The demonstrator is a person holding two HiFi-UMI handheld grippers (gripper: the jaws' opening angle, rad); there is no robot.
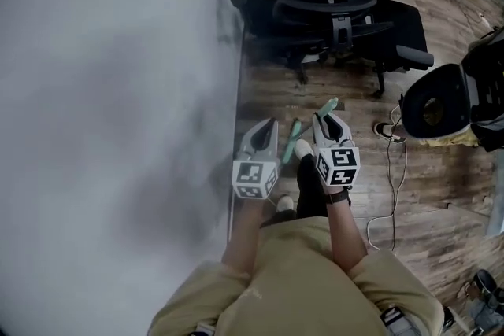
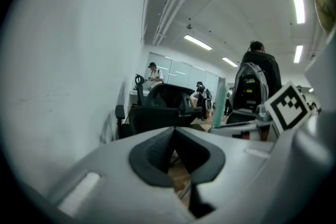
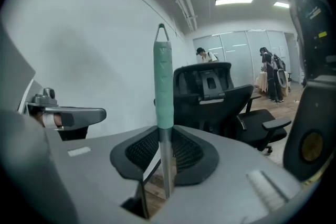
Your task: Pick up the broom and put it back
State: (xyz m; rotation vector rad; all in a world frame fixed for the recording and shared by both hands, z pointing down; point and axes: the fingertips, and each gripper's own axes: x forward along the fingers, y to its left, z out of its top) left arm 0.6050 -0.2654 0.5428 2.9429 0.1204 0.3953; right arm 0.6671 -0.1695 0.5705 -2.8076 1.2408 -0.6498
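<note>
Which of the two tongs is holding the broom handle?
The right tongs, clamped on the green-gripped broom handle; the left tongs hold nothing.

A grey wall (image 1: 110, 90) fills the left half of the frame. At centre, the left gripper (image 1: 272, 124) and right gripper (image 1: 324, 120) sit side by side above a wooden floor (image 1: 441, 185). The green broom (image 1: 331, 103) handle pokes past the right one, seemingly gripped. Black office chairs (image 1: 339, 20) stand at upper centre
</note>
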